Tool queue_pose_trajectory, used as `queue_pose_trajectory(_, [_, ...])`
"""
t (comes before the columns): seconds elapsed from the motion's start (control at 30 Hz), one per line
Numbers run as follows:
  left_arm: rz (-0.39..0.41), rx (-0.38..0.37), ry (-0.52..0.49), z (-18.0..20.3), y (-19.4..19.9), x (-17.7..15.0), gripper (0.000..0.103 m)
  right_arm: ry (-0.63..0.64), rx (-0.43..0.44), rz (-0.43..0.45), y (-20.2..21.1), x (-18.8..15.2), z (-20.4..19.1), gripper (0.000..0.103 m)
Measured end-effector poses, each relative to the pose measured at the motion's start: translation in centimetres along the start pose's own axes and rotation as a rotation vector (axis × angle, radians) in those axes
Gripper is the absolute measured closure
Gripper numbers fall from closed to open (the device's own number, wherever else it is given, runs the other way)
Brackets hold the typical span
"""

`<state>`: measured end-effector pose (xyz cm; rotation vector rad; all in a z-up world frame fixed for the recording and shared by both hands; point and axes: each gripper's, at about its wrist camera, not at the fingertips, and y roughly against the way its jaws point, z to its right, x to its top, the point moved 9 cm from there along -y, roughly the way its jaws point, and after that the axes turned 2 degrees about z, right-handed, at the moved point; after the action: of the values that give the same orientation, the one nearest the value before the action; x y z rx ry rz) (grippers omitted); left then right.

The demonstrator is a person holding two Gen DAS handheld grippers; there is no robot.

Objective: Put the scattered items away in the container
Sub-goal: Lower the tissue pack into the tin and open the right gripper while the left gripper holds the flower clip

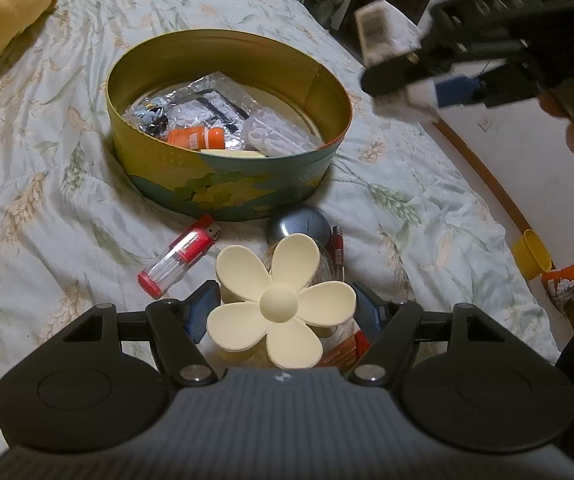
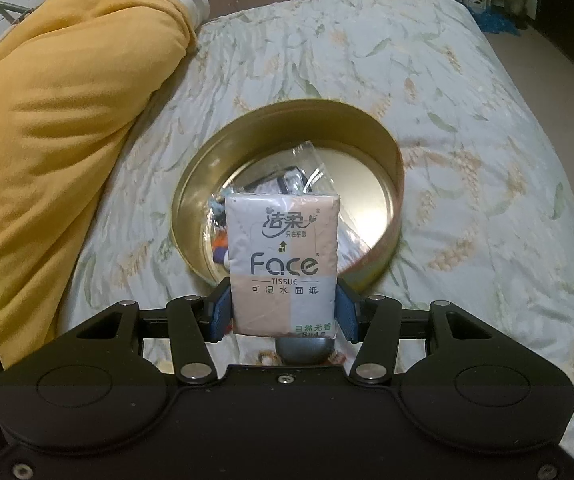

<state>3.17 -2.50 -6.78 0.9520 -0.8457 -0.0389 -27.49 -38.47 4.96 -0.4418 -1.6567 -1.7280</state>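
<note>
The bed's leaf-print quilt (image 1: 47,168) carries a round tin (image 1: 231,192), a red lighter (image 1: 181,254), a grey dome-shaped object (image 1: 299,226) and a yellow blanket (image 2: 47,120).

The right gripper (image 1: 407,80) is just motion blur in the left view. The tissue pack (image 2: 283,264) hides half the tin's (image 2: 383,136) contents.

place: bedroom | cues: bed quilt (image 2: 447,80), yellow blanket (image 2: 67,120)

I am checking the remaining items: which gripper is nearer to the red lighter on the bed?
Left. The left gripper, holding the flower clip, is just beside the lighter; the right gripper is raised far beyond the tin.
</note>
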Motion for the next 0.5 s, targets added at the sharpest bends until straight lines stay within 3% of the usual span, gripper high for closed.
queue_pose_trajectory(0.5, [0.004, -0.011, 0.005, -0.2, 0.1, 0.2, 0.031, 0.001, -0.046, 0.046, -2.0, 6.6, -3.0, 0.053])
